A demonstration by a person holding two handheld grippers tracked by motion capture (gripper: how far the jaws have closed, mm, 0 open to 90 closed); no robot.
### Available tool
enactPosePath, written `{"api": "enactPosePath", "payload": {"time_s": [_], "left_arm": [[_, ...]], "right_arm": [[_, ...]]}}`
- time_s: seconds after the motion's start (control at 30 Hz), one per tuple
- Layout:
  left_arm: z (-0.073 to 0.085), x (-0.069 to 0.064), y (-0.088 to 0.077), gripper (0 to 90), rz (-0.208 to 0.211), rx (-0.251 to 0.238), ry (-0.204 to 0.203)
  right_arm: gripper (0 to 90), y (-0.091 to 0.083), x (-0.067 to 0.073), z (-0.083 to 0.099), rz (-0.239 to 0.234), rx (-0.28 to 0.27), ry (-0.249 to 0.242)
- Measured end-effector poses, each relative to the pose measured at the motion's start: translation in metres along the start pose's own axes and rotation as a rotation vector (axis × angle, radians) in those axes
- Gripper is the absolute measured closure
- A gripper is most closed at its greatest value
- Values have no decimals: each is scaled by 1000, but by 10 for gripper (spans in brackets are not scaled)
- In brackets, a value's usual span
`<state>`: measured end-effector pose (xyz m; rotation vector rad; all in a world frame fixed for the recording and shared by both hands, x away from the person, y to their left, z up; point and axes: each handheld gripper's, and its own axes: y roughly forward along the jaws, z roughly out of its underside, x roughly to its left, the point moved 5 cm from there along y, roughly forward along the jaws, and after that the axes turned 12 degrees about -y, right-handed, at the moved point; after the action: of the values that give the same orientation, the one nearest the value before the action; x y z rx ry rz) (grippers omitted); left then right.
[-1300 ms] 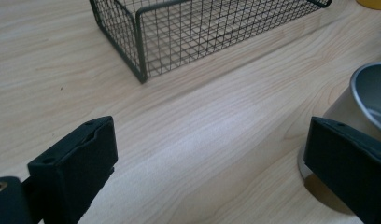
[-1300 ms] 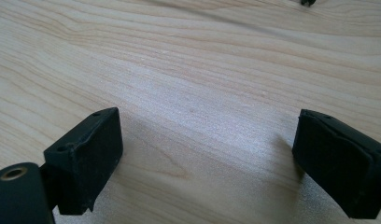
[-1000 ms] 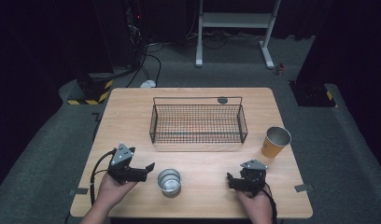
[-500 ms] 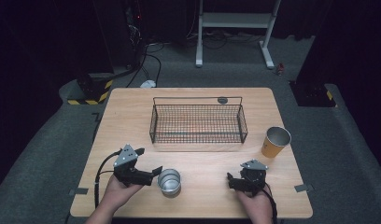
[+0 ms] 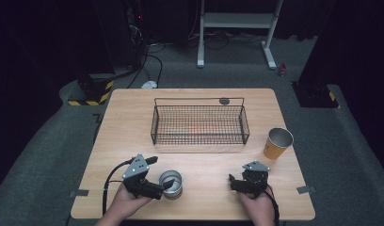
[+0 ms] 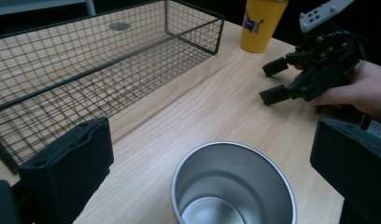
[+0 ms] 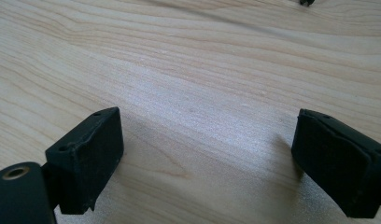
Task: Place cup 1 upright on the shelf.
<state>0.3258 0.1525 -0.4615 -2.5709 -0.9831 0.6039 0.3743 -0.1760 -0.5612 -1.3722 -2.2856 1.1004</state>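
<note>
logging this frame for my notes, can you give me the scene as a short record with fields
surface: wooden table
work in hand: left gripper reaching for the steel cup
left gripper jaws: have just been opening, now wide apart with the cup between them, pads not pressing on it
steel cup: upright, empty, near the table's front edge
right gripper: resting on the table, jaws open, nothing between them
wire basket: mid table, looks empty
yellow paper cup: upright, right of the basket
</note>
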Motion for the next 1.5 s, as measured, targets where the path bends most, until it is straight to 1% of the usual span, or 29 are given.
{"api": "enactPosePath", "payload": {"time_s": [0.03, 0.07, 0.1, 0.13, 0.23, 0.3, 0.37, 0.4, 0.43, 0.53, 0.6, 0.7, 0.73, 0.83, 0.97, 1.0, 1.07, 1.1, 1.3, 1.37, 1.4, 1.5], "left_arm": [[2, -4, 2, 0, 4, 2, 7], [3, -6, 4, 0, 0, 3, 16], [3, -6, 4, 0, 0, 3, 16], [6, -7, 7, 0, -9, 13, 32], [10, -8, 11, 1, -16, 23, 37], [15, -7, 14, 0, -17, 38, 49], [19, -6, 15, 0, -35, 43, 79], [22, -5, 16, 0, -33, 39, 75], [22, -5, 16, 0, -33, 39, 75], [26, -5, 16, 0, -29, 37, 86], [29, -5, 16, 0, -16, 38, 77], [32, -5, 18, 0, -19, 41, 73], [33, -5, 18, 0, -14, 40, 69], [37, -8, 19, 0, -3, 62, 77], [44, -10, 21, 0, 1, 87, 82], [45, -10, 21, 0, -5, 86, 82], [47, -9, 22, 0, -1, 92, 75], [49, -8, 24, 0, -7, 98, 82], [54, -6, 27, 5, -5, 111, 78], [55, -4, 28, 5, 7, 107, 69], [55, -3, 27, 5, 14, 104, 71], [56, -3, 28, 5, 17, 103, 69]], "right_arm": [[89, 0, 0, 0, 0, 0, 0], [90, 0, 0, 0, 0, 0, 1], [90, 0, 0, 0, 0, 0, 0], [89, 0, 0, 0, -1, 0, 0], [89, 0, 0, 0, 0, 0, 0], [90, 0, 0, 0, -1, 0, 0], [90, 0, 0, 0, -1, 0, 1], [89, 0, 0, 0, 0, 0, 0], [90, 0, 0, 0, 0, 0, 0], [89, 0, 0, 0, 0, 0, 0], [89, 0, 0, 0, -1, 0, 1], [89, 0, 0, 0, -1, 0, 1], [89, 0, 0, 0, -1, 0, 1], [90, 0, 0, 0, 0, 0, 0], [90, 0, 0, 0, 0, 0, 0], [90, 0, 0, 0, -1, 0, 0], [89, 0, 0, 0, 0, 0, 0], [90, 0, 0, 0, 0, -1, -1], [90, 0, 0, 0, 0, 0, 0], [90, 0, 0, 0, -1, 0, 0], [89, 0, 0, 0, -1, 0, 1], [90, 0, 0, 0, 0, 0, 1]]}}
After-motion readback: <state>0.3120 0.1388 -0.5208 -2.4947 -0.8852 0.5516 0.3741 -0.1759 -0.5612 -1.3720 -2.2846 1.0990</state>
